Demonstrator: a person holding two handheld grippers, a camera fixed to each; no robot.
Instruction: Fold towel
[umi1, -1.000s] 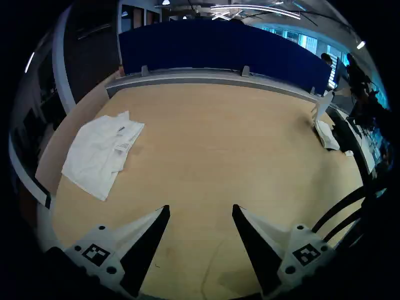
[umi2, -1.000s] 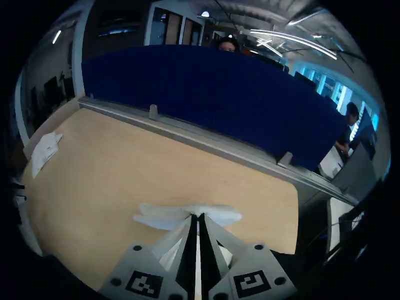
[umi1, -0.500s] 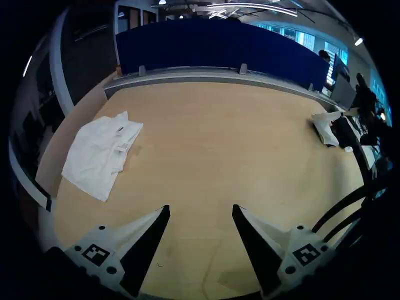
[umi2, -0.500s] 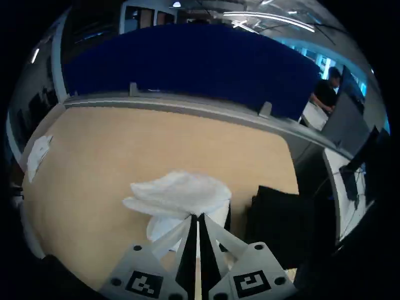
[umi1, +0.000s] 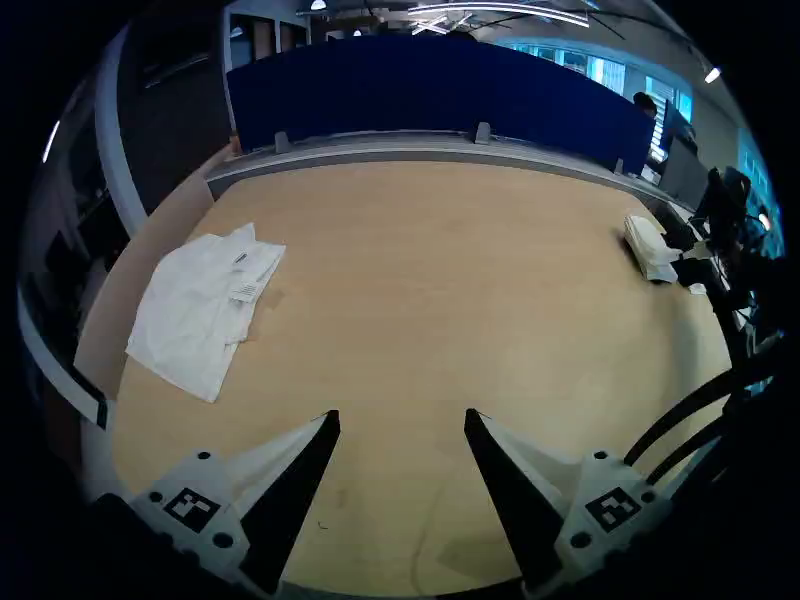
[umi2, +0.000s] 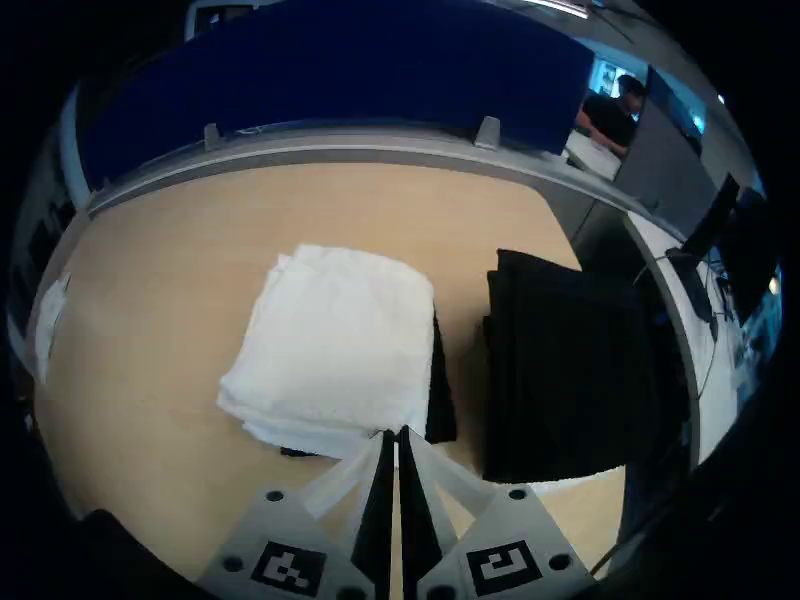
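A white towel (umi1: 200, 305) lies loosely spread at the left of the wooden table (umi1: 440, 260), with a tag showing near its top. My left gripper (umi1: 400, 415) hovers open above the table's near edge, with nothing between its fingers. A folded white towel (umi2: 335, 350) rests flat on a dark folded cloth (umi2: 440, 385) at the table's right end. My right gripper (umi2: 393, 435) is shut on this towel's near edge. In the left gripper view the folded white towel (umi1: 648, 243) appears far off at the right edge. The spread towel (umi2: 48, 310) also shows at the far left of the right gripper view.
A stack of black folded cloth (umi2: 565, 380) lies right of the folded towel, near the table's right edge. A blue divider (umi1: 430, 90) with a grey rail runs along the back. A person (umi2: 615, 100) sits beyond it. A dark chair back (umi1: 700, 420) stands at the near right.
My right gripper has swung right and down, bringing the folded white towel from the air onto the dark cloth. The left gripper has barely moved.
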